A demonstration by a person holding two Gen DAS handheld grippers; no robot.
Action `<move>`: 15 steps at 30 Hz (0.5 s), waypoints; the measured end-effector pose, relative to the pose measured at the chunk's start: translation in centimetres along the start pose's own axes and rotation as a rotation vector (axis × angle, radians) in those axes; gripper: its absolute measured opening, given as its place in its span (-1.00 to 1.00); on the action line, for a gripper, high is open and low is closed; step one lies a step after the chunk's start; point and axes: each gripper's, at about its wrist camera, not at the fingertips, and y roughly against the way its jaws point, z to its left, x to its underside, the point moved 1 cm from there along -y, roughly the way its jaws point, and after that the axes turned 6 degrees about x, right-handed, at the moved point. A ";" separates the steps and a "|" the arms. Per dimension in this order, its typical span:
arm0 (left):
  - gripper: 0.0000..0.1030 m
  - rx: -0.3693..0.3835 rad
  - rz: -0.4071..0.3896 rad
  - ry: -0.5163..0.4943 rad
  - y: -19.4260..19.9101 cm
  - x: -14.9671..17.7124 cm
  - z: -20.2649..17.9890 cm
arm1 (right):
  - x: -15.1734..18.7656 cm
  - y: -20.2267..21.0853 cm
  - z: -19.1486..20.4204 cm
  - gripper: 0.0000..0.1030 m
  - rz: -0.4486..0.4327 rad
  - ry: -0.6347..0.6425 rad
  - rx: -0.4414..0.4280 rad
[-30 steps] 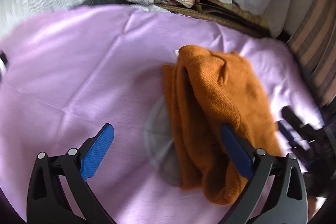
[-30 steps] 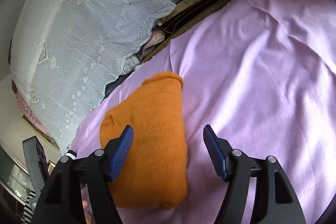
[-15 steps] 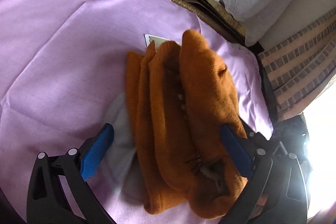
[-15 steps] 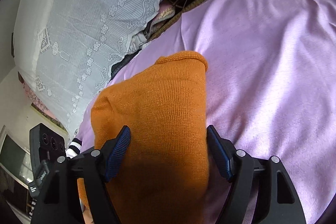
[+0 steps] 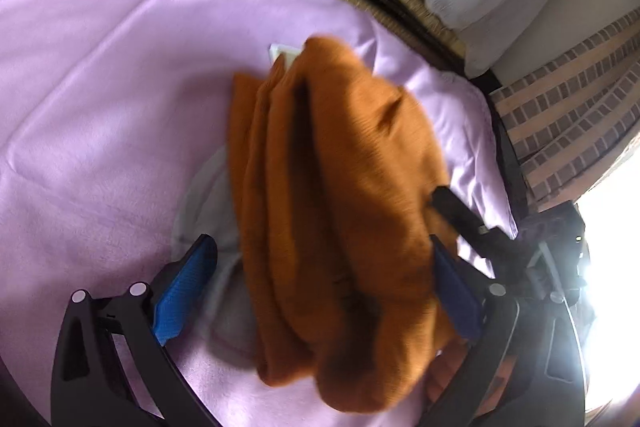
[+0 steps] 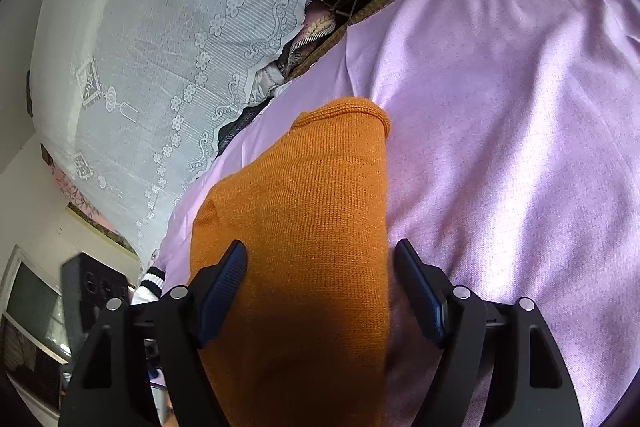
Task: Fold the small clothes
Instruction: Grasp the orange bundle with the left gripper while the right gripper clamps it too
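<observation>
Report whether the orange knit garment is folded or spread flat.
Folded: the orange knit garment lies in stacked lengthwise layers on the purple sheet, a narrow bundle.

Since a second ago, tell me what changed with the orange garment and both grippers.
Both grippers closed in on the folded orange garment: it now lies between the open right gripper, and nearer the open left gripper. Neither holds it. The garment stays folded on the lilac sheet.

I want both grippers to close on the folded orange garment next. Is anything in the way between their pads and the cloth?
Nothing visible. The orange garment already lies between the open pads of the right gripper and of the left gripper, on the lilac sheet.
</observation>
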 end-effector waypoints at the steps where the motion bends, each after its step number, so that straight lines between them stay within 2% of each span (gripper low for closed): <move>1: 0.91 -0.001 -0.001 -0.008 -0.1 0.0 0.0 | 0.0 0.0 0.0 0.49 -0.001 -0.002 -0.001; 7: 0.91 0.011 -0.006 -0.064 -0.8 0.0 -0.6 | 0.5 -0.3 0.4 0.42 -0.001 0.027 0.031; 9: 0.90 0.024 -0.009 -0.076 -0.9 0.0 -0.7 | 0.5 -0.4 0.5 0.32 0.000 0.033 0.034; 11: 0.74 0.017 -0.010 -0.096 -1.2 -0.2 -0.9 | 0.6 -0.5 0.6 0.21 0.000 0.038 0.034; 13: 0.49 0.019 -0.007 -0.105 -1.4 -0.2 -1.1 | 0.8 -0.6 0.7 0.16 -0.002 0.046 0.042; 15: 0.39 0.032 -0.009 -0.102 -1.2 -0.2 -1.0 | 0.8 -0.5 0.8 0.11 -0.003 0.050 0.044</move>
